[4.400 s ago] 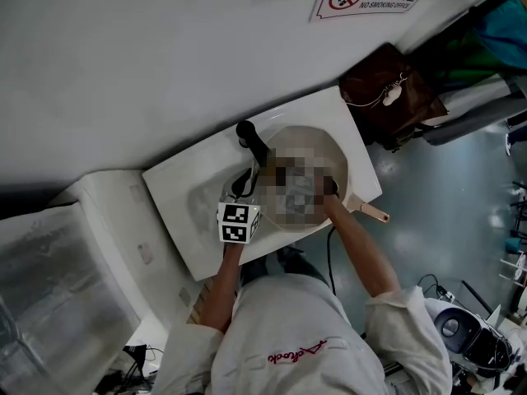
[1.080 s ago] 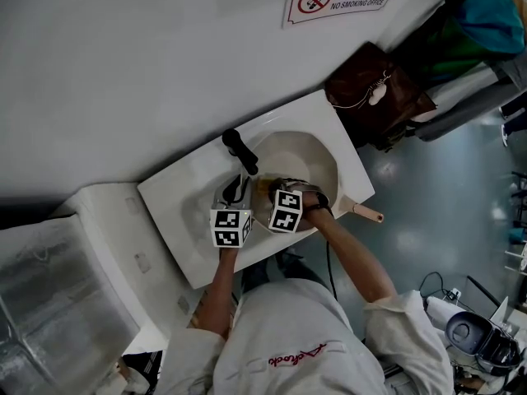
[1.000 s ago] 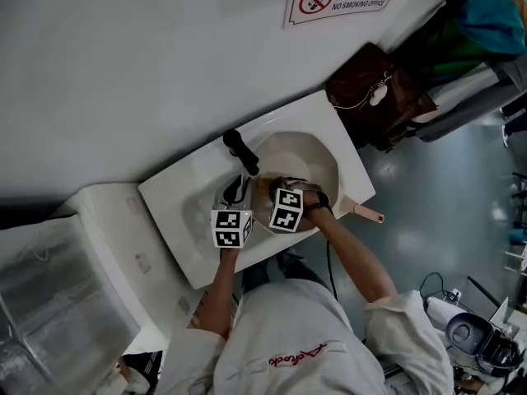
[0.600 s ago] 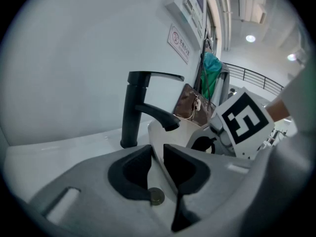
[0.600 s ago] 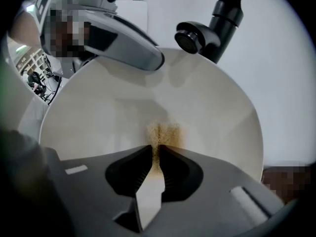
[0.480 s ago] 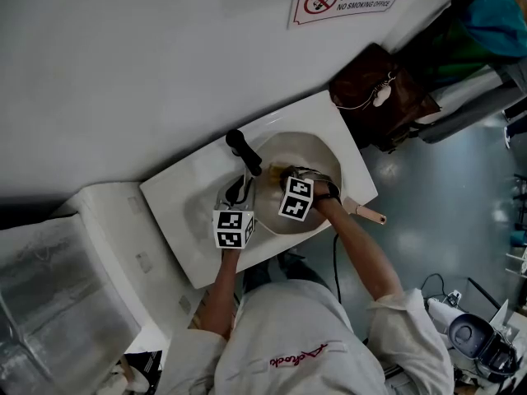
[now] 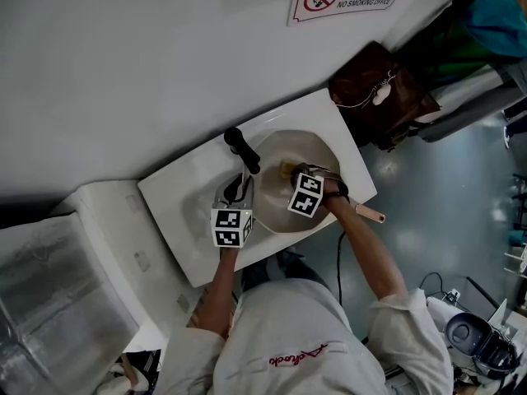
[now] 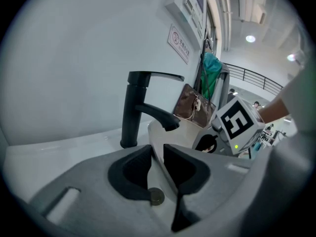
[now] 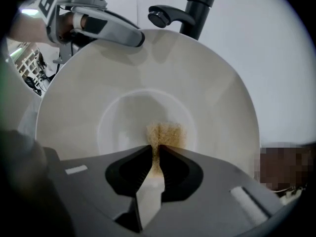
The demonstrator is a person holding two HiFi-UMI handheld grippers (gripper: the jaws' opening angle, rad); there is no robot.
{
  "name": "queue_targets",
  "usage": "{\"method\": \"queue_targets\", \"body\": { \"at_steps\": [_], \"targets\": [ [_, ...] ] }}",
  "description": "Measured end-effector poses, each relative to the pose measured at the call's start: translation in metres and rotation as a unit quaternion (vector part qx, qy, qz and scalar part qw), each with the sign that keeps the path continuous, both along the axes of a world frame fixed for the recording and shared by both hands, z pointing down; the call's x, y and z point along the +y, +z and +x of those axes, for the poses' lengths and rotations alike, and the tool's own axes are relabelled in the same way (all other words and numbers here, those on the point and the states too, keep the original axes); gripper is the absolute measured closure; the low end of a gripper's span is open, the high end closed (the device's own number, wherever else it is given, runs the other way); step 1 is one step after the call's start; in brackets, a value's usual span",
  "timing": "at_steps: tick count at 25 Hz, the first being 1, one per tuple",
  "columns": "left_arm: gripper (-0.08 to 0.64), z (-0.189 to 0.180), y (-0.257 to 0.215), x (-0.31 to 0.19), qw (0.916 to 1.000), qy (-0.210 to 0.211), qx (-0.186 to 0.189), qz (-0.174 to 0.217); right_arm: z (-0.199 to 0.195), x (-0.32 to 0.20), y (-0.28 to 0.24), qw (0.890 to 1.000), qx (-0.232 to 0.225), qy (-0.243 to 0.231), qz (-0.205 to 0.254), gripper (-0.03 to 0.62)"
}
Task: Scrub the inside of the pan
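A cream pan [image 7: 288,156] stands tilted in the white sink [image 7: 193,189], its wooden handle tip [image 7: 372,215] poking out to the right. My left gripper [image 7: 240,194] [image 8: 157,151] is shut on the pan's thin rim [image 8: 157,163] below the black faucet [image 8: 132,107]. My right gripper [image 7: 292,171] [image 9: 156,153] reaches into the pan, shut on a yellow-brown scrub pad [image 9: 164,134]. The pad is pressed against the pan's flat bottom [image 9: 133,115]. In the right gripper view the left gripper [image 9: 106,26] shows clamped on the far rim.
The faucet [image 7: 241,150] rises behind the pan against the white wall. A brown bag [image 7: 383,95] lies beside the counter's right end. A drain plug [image 8: 156,196] sits in the basin. A white cabinet [image 7: 107,245] stands to the left.
My right gripper has slid with the pad up and to the right across the pan's inside. The left gripper and the rim it holds have stayed in place.
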State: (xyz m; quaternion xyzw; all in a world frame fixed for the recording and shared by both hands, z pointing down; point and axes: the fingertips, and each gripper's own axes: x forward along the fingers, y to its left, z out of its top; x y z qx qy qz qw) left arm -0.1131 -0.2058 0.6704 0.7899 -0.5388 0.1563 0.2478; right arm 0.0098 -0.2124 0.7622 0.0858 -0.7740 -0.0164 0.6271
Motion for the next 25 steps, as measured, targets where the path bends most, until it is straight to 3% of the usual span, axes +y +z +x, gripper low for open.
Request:
{"method": "queue_targets", "body": {
  "at_steps": [12,25],
  "targets": [
    [0.480,0.000,0.000,0.000,1.0000,0.000,0.000,0.003,0.028,0.030,0.009,1.000,0.020,-0.004,-0.016,0.536],
    [0.480,0.001,0.000,0.000,1.0000,-0.003,0.000,0.004,0.016,0.066,0.009,0.999,0.020,-0.042,-0.024,0.535]
  ]
}}
